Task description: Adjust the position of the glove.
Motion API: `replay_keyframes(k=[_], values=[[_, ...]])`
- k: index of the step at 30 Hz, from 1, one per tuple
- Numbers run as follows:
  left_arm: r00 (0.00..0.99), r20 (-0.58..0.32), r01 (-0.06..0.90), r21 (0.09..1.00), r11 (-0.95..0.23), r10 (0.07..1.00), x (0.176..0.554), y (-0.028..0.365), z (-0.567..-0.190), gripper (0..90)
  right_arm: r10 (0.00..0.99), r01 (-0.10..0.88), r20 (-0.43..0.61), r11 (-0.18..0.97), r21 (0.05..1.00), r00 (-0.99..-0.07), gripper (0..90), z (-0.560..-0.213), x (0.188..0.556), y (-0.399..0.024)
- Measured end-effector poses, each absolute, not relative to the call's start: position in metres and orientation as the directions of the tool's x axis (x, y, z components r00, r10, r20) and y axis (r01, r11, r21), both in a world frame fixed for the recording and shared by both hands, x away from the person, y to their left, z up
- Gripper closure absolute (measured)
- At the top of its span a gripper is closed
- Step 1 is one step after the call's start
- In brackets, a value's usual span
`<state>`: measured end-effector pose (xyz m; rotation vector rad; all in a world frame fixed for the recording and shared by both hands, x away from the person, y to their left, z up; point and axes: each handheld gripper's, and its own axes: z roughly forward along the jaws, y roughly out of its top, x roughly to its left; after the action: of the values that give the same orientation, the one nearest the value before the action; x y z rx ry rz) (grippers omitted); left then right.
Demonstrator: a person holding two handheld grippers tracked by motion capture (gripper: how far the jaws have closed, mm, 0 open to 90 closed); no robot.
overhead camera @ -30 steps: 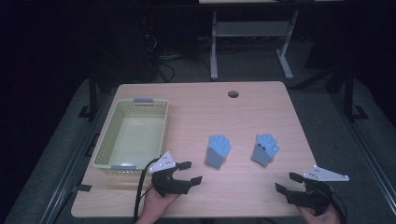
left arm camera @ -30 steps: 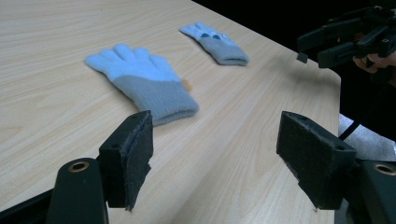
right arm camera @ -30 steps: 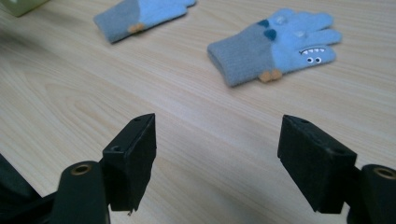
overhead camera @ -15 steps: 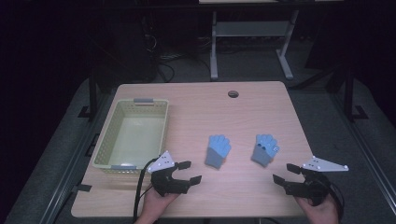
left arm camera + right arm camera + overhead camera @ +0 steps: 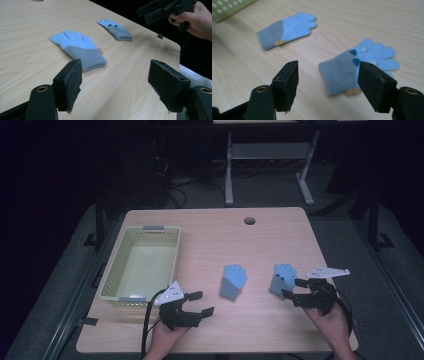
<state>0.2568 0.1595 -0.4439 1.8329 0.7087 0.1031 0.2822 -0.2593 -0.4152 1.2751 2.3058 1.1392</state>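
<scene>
- right gripper (image 5: 296,288): jaws wide apart, have just been closing a little; nothing clamped. In the right gripper view the pads stand either side of the near glove's cuff, above it, not pressing it.
- right glove (image 5: 284,278): flat on the table (image 5: 210,230), cuff toward the person, fingers away; right gripper's tips just beside/over its cuff edge in the high view. Contact: cannot tell.
- left gripper (image 5: 199,303): jaws spread wide, empty, pads clear of everything. In the left gripper view bare wood lies between them.
- left glove (image 5: 233,281): flat on the table mid-front, apart from the other glove, near but not touching the left gripper.
- basket (image 5: 150,231): pale green, at the table's left side, just beside the left gripper's grey plate.
- hands: one on each gripper, at the table's near edge.
</scene>
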Motion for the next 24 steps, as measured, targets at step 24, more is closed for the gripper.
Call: replay_keyframes(k=[24], values=[[0.813,-0.288,0.431,0.882,-0.19,0.505,0.259,0.16,-0.444,26.8,0.86,0.736,0.11,0.353,0.577,-0.498,55.1,-0.444,0.353,-0.249]])
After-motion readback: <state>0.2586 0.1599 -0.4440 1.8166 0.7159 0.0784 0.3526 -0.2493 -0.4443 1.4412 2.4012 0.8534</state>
